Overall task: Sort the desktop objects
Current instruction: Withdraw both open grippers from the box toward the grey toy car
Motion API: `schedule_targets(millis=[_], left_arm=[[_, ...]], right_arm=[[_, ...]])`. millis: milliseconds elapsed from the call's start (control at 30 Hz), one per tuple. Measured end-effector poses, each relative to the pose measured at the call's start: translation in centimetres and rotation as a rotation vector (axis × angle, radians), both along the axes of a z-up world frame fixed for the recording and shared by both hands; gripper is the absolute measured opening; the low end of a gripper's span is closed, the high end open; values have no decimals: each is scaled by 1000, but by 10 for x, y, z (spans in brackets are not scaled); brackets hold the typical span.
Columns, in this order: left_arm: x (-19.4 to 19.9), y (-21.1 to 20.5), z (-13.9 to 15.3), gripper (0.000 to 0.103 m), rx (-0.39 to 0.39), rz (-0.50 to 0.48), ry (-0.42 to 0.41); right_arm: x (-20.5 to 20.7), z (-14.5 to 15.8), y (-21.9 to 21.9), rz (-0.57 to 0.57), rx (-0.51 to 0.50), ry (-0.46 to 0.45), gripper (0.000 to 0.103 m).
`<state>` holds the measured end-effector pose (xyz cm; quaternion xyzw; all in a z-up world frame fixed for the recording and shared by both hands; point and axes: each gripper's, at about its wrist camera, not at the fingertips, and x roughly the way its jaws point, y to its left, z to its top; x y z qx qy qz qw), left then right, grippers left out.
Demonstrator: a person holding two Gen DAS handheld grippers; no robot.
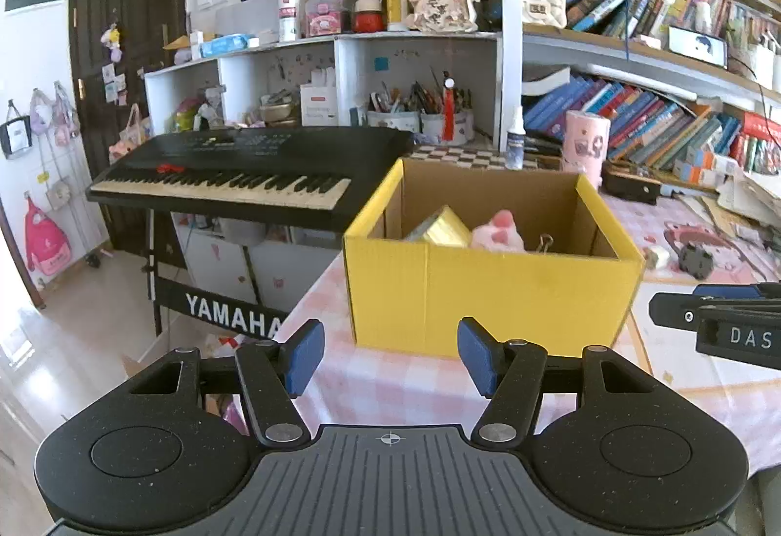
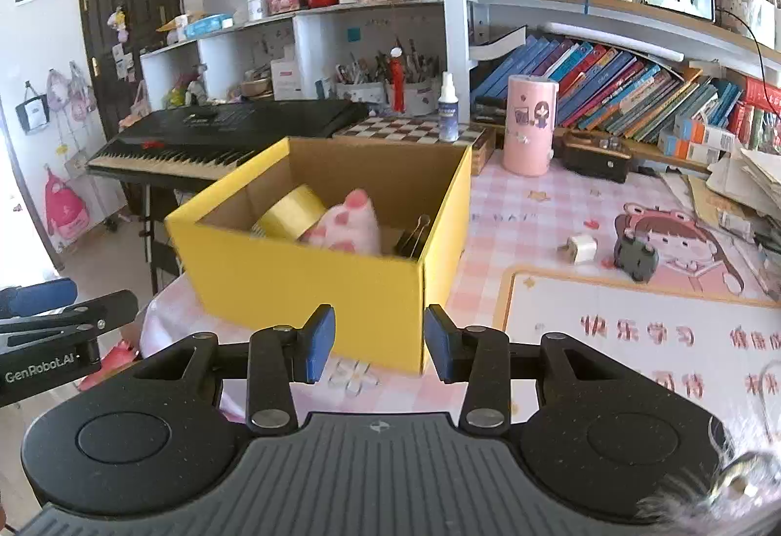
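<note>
Both grippers hung empty, fingers parted: the left gripper (image 1: 390, 353) and the right gripper (image 2: 380, 343) low in their frames. Mid-frame, the yellow box (image 2: 312, 287) stood on the table (image 2: 537, 214), holding a tape roll (image 2: 290, 216), pink plush (image 2: 349, 223) and binder clip (image 2: 414, 236). A white charger (image 2: 581, 248) lay right of it.

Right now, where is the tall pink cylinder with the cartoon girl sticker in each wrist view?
Left wrist view: the tall pink cylinder stands right of centre, beyond the far right corner of the yellow cardboard box.
Right wrist view: the cylinder stands upper centre-right, right of the box.
Shared landmark: the white spray bottle just left of it.
</note>
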<state>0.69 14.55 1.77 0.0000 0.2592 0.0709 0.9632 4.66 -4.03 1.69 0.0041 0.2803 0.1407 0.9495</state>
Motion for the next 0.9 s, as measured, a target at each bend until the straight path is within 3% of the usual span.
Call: schedule_targets(millis=[367, 900], left_arm=[[-38, -23, -7, 61, 38, -113, 33], [-45, -52, -17, 61, 12, -253, 72]], right_arm=[[-52, -14, 5, 35, -3, 42, 39], [-84, -23, -27, -97, -27, 92, 42]])
